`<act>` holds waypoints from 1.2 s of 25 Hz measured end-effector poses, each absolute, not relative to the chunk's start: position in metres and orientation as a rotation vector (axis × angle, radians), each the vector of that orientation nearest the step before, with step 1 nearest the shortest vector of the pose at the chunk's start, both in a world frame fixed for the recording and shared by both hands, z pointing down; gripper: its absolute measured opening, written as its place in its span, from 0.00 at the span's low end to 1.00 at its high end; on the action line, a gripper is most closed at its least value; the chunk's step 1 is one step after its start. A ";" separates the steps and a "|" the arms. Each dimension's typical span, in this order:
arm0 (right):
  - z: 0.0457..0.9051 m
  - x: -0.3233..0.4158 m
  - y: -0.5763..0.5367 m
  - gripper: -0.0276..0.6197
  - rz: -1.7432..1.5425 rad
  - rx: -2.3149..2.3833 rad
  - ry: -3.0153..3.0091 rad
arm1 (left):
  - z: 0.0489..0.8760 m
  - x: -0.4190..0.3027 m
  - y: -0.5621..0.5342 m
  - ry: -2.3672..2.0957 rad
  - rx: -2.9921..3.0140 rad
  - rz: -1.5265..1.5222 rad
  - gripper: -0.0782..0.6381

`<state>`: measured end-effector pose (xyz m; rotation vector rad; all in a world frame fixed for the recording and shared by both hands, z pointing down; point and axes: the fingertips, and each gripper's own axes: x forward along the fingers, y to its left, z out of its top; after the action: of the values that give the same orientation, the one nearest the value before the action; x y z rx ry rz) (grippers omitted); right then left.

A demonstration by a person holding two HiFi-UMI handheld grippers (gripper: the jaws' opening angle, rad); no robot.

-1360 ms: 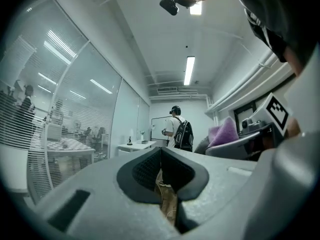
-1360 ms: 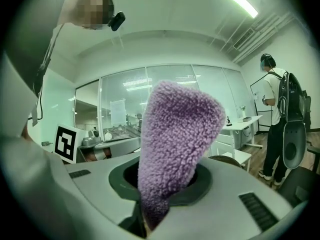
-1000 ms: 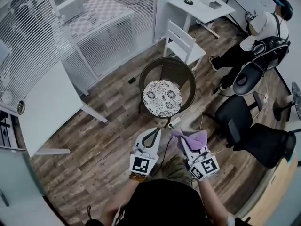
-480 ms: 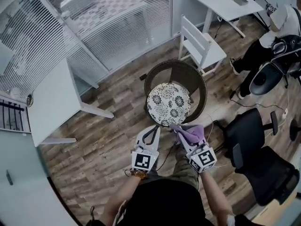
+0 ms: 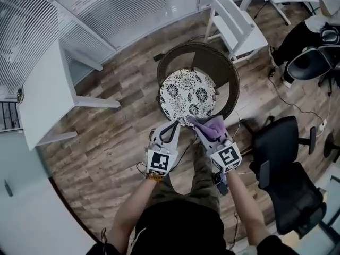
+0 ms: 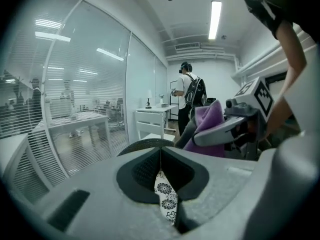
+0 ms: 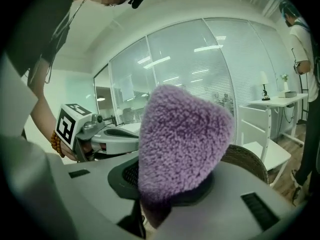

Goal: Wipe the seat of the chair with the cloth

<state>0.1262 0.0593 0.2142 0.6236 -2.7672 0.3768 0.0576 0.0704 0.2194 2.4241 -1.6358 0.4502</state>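
- Two grippers hover at the near edge of the wicker chair (image 5: 229, 73) in the head view. The left gripper (image 5: 172, 125) sits just short of the patterned seat (image 5: 187, 93), and the right gripper (image 5: 197, 125) carries the purple cloth (image 5: 213, 126) beside the chair's near rim.
- Left gripper view: its jaws are pressed together with nothing between them, and the seat shows just beyond.
- Right gripper view: its jaws, which have just been closing further, pinch the cloth, which stands up before the chair.
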 end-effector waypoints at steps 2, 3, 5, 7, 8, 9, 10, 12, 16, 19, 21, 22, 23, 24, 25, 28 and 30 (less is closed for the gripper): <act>0.233 0.119 0.057 0.20 0.410 0.630 -2.739 | 0.239 0.048 0.065 -1.608 2.417 0.478 0.13; 0.244 0.116 0.055 0.20 0.438 0.632 -2.725 | 0.248 0.043 0.062 -1.597 2.409 0.487 0.13; 0.268 0.111 0.051 0.20 0.466 0.641 -2.701 | 0.270 0.033 0.054 -1.586 2.386 0.497 0.13; 0.295 0.108 0.046 0.20 0.478 0.656 -2.687 | 0.295 0.025 0.047 -1.572 2.366 0.508 0.13; 0.309 0.106 0.045 0.19 0.483 0.666 -2.682 | 0.307 0.023 0.046 -1.560 2.362 0.516 0.13; 0.323 0.106 0.045 0.19 0.483 0.678 -2.674 | 0.319 0.021 0.045 -1.546 2.360 0.523 0.13; 0.336 0.105 0.046 0.19 0.477 0.689 -2.661 | 0.330 0.019 0.046 -1.534 2.359 0.529 0.13; 0.365 0.105 0.049 0.19 0.462 0.700 -2.627 | 0.354 0.016 0.048 -1.519 2.349 0.535 0.13; 0.416 0.106 0.049 0.20 0.462 0.721 -2.576 | 0.401 0.011 0.049 -1.513 2.309 0.534 0.14; 0.451 0.107 0.050 0.20 0.510 0.736 -2.545 | 0.436 0.010 0.054 -1.502 2.267 0.525 0.14; 0.477 0.105 0.050 0.19 0.560 0.723 -2.528 | 0.461 0.011 0.056 -1.486 2.242 0.530 0.14; 0.490 0.104 0.051 0.20 0.581 0.708 -2.518 | 0.474 0.012 0.058 -1.477 2.230 0.539 0.14; 0.503 0.103 0.052 0.20 0.592 0.690 -2.505 | 0.487 0.013 0.059 -1.465 2.220 0.550 0.14; 0.516 0.103 0.052 0.20 0.595 0.673 -2.486 | 0.501 0.016 0.060 -1.448 2.216 0.561 0.14; 0.530 0.104 0.051 0.20 0.594 0.658 -2.460 | 0.514 0.020 0.059 -1.425 2.220 0.571 0.14; 0.577 0.104 0.046 0.20 0.598 0.611 -2.354 | 0.558 0.031 0.059 -1.340 2.234 0.640 0.14; 0.608 0.103 0.049 0.20 0.616 0.563 -2.283 | 0.590 0.037 0.067 -1.277 2.221 0.700 0.14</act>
<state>0.1025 0.0491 0.6079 0.5630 -2.2832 0.6161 0.0373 0.0673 0.5903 2.2212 -1.2765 0.7003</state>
